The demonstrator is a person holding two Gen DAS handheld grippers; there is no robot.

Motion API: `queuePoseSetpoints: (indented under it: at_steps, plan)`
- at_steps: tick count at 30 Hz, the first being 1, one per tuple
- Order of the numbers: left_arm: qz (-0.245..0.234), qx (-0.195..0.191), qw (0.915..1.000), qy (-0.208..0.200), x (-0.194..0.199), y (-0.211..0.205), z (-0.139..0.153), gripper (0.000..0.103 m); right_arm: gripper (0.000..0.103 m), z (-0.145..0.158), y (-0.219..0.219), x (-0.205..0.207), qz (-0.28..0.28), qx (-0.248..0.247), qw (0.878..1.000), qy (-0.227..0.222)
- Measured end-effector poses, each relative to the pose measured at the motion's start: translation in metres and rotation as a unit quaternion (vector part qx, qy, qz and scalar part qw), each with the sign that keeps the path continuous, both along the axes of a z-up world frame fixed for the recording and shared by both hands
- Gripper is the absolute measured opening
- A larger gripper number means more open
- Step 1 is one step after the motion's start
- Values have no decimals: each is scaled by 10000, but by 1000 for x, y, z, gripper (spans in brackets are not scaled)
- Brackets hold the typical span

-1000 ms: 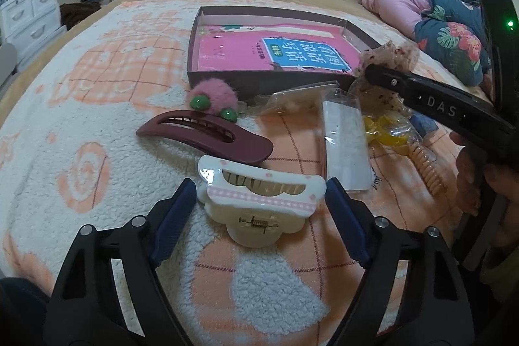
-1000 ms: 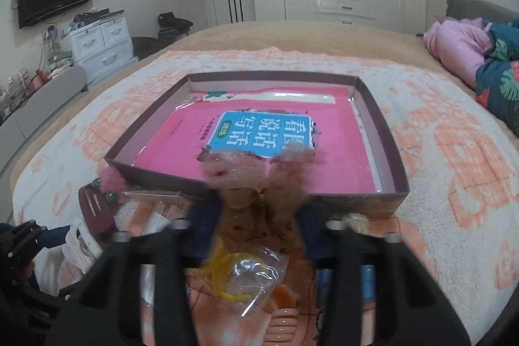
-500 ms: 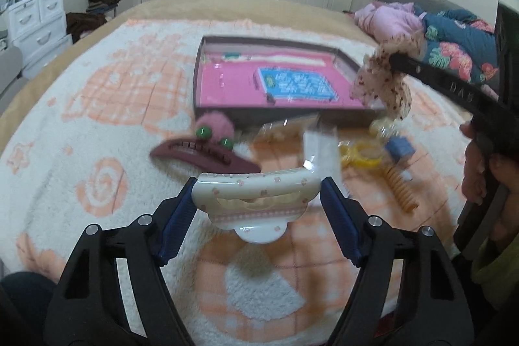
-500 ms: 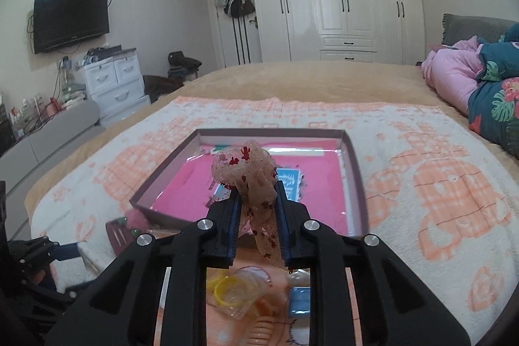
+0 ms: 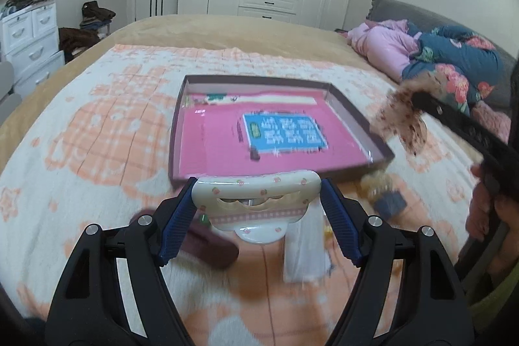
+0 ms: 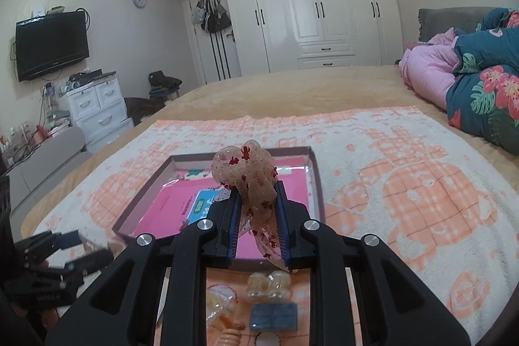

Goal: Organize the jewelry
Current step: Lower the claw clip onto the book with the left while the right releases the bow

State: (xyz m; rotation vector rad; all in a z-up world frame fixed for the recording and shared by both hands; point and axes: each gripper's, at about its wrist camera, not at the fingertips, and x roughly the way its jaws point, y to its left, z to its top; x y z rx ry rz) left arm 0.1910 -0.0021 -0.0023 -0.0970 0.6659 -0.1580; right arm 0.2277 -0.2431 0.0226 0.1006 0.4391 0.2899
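My left gripper [image 5: 258, 209] is shut on a cream hair claw clip [image 5: 256, 200] with small pink dots, held above the blanket just in front of the shallow brown tray [image 5: 176, 122]. The tray has a pink book [image 5: 275, 135] in it. My right gripper [image 6: 258, 213] is shut on a sheer beige scrunchie with red specks [image 6: 249, 174], held above the tray's near edge [image 6: 316, 180]. The right gripper and scrunchie [image 5: 400, 115] also show at the right of the left wrist view. The left gripper [image 6: 61, 252] shows at the lower left of the right wrist view.
On the blanket before the tray lie a maroon hair clip [image 5: 207, 245], a clear packet [image 5: 305, 248], a blue square item [image 6: 274, 315], a clear yellowish clip [image 6: 267, 281] and an orange coil tie [image 6: 228, 336]. Bedding [image 6: 480, 80] is piled at the right. The bed's left edge drops toward drawers [image 6: 94, 109].
My left gripper closed on the cream claw clip and lifted it off the blanket toward the tray. My right gripper rose with the scrunchie in it.
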Motion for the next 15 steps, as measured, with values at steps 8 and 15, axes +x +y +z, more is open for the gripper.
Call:
queuePoseSetpoints:
  at_steps: [8,15]
  plan:
    - [99,8,9999,-133,47,-1,10,67,19,4,-5,9,4,70,10000,-65]
    - [266,15,9996,-65,82,5,5,67,19,4,-13,28,-65,147,9999,15]
